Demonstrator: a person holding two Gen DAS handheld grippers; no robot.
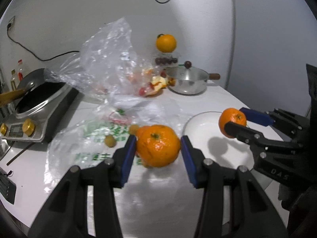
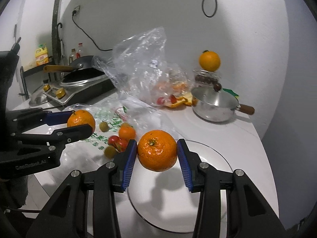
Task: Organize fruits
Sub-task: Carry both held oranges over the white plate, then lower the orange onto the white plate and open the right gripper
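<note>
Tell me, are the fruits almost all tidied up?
Not yet. The white plate looks bare, so nothing seems sorted. Each pair of tongs holds a mandarin: the left tongs grip one mandarin, the right tongs hold another mandarin over the plate. Still loose on the printed plastic bag: a small mandarin, red fruits and greenish fruits.

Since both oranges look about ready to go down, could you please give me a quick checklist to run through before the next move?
1. Left gripper pads clamp its orange: ok.
2. Right gripper pads clamp its orange: ok.
3. White plate bare for landing: ok.
4. Right orange above the plate: ok.
5. Left orange above the plate: not ok, over the printed bag.
6. Loose fruit clear of the plate: ok.
</note>
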